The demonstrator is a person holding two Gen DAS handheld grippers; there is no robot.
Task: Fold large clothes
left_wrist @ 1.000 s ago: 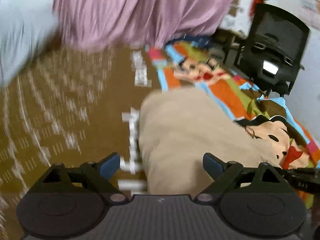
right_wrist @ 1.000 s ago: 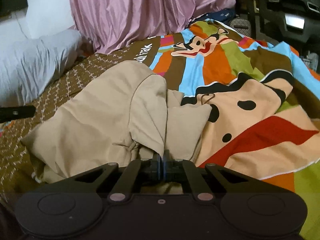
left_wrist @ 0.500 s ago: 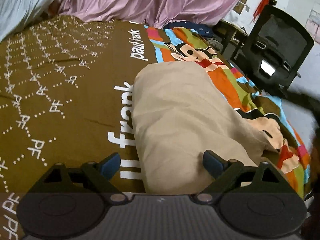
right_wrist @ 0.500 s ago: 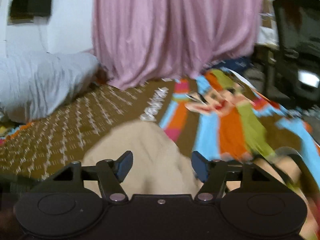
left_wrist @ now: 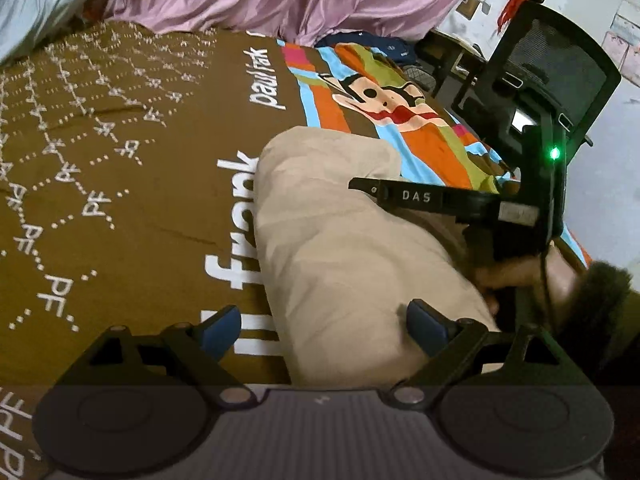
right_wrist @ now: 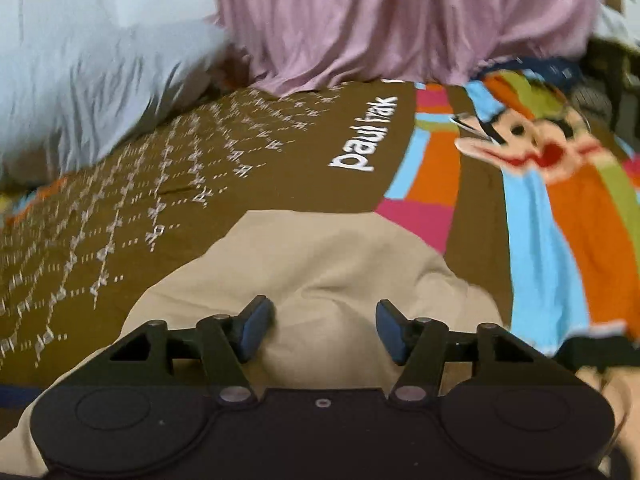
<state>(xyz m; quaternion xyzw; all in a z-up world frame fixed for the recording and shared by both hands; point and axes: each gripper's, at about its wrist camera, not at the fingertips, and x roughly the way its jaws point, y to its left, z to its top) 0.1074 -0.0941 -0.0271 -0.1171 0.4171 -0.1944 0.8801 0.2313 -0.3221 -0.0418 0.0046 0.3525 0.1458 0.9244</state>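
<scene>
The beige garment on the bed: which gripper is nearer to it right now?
Right, narrowly. The right gripper hangs directly over the beige garment, jaws open, having just closed slightly. The left gripper sits at its near edge, one finger over the bedspread.

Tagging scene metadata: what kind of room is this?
Most likely a bedroom: a brown-and-striped cartoon-print bedspread, a pale grey pillow by a pink curtain, and a black mesh office chair alongside.
</scene>
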